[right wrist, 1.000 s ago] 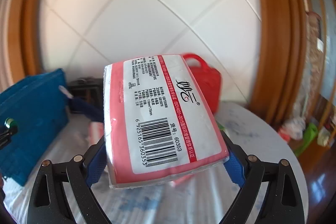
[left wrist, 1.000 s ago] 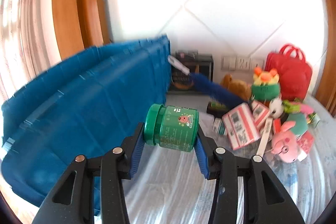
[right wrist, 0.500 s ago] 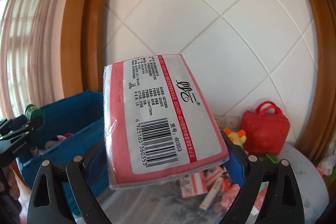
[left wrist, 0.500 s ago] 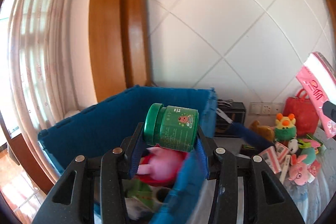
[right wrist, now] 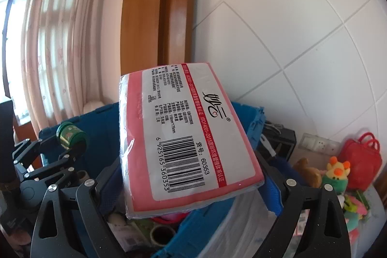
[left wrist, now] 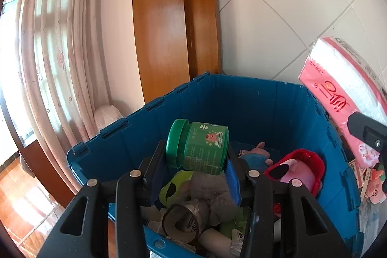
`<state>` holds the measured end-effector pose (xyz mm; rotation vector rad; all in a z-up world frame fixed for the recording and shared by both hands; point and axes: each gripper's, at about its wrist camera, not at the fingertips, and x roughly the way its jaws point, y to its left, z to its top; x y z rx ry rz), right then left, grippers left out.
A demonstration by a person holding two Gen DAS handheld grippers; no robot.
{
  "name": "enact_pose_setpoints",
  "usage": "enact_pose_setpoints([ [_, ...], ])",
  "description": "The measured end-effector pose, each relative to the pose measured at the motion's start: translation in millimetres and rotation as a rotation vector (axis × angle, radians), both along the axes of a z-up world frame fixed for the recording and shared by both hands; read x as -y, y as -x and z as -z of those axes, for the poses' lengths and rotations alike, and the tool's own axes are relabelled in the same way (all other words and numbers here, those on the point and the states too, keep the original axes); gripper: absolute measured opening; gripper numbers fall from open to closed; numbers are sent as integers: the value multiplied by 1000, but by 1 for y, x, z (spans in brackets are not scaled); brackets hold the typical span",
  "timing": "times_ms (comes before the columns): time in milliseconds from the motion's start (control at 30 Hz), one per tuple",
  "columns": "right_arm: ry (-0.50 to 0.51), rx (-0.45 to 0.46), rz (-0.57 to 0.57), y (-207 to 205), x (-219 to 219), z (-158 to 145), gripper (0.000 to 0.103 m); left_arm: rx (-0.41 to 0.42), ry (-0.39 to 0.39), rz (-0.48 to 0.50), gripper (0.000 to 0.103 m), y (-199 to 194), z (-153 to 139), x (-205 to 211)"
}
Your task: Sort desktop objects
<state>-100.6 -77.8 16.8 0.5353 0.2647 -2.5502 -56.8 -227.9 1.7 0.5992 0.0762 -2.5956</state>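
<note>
A green lidded plastic jar (left wrist: pixel 199 147) is held on its side between the fingers of the left gripper (left wrist: pixel 196 167), above the open blue plastic crate (left wrist: pixel 254 98). In the crate, a grey plush toy (left wrist: pixel 212 200) is seen below the jar, with a brown cardboard tape roll (left wrist: pixel 181 220) nearer and a pink pig toy in a red shell (left wrist: pixel 302 168) to the right. A pink wrapped tissue pack (right wrist: pixel 187 139) is clamped in the right gripper (right wrist: pixel 191 181) over the crate's right side. Right of the crate, a red plastic handbag (right wrist: pixel 360 157) is placed at the far wall, with a small plush duck toy (right wrist: pixel 336 173) just before it.
</note>
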Motion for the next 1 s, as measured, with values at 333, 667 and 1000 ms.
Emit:
enact_pose_setpoints([
  [333,-108,-27,33,5,22,7,96,28,-80,10,70,10,5,33],
  [667,-128,-51,74,-5,17,6,103,8,-94,0,87,1,0,36],
  [1000,-93,38,132,-44,-57,6,103,-26,-93,57,87,-31,-12,7],
])
